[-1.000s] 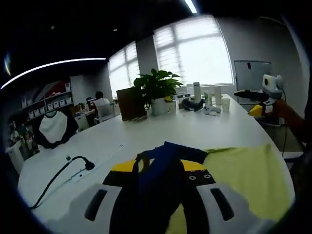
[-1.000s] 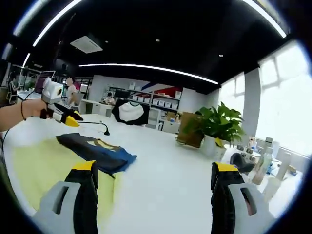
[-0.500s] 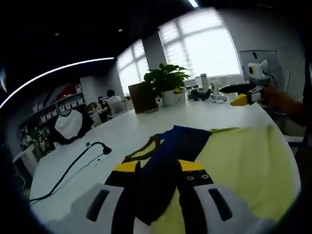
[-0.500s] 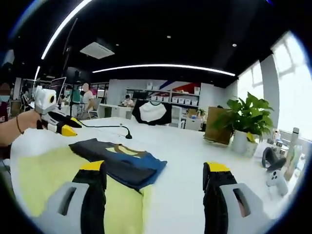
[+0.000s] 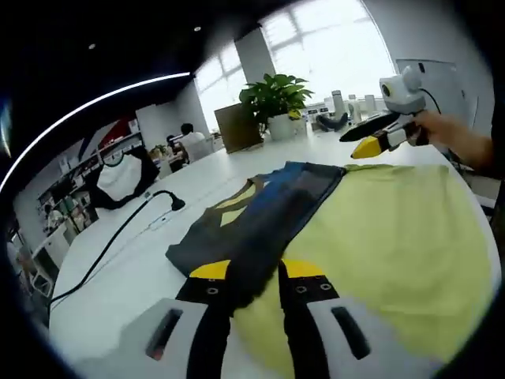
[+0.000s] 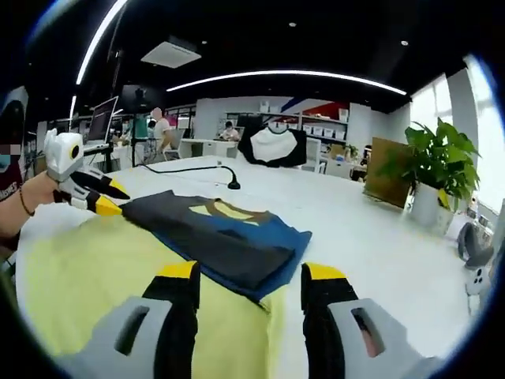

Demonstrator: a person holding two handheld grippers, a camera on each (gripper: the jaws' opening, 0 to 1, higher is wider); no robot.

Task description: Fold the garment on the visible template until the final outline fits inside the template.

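A folded garment [image 5: 260,205], dark grey and blue with a yellow patch, lies flat on the yellow-green template [image 5: 379,237]. In the left gripper view my left gripper [image 5: 255,270] sits low at its near corner. The jaws stand a narrow gap apart with dark cloth between them. The right gripper view shows that gripper [image 6: 112,199] at the garment's [image 6: 221,237] far-left corner on the template [image 6: 95,268]. My right gripper [image 6: 252,272] is open, and the garment's other corner lies just ahead of its jaws. From the left it appears as a gripper [image 5: 363,140] beside the far corner.
The white table [image 5: 118,276] carries a black gooseneck cable [image 5: 126,229], a potted plant [image 5: 276,95] and bottles [image 5: 339,106] at its far end. A hand [image 5: 450,138] holds the right gripper. In the right gripper view, small devices [image 6: 473,276] lie near the plant [image 6: 430,158].
Both views have dropped lower and closer to the garment. Both pairs of jaws have narrowed, the right one markedly. The garment stays flat on the template.
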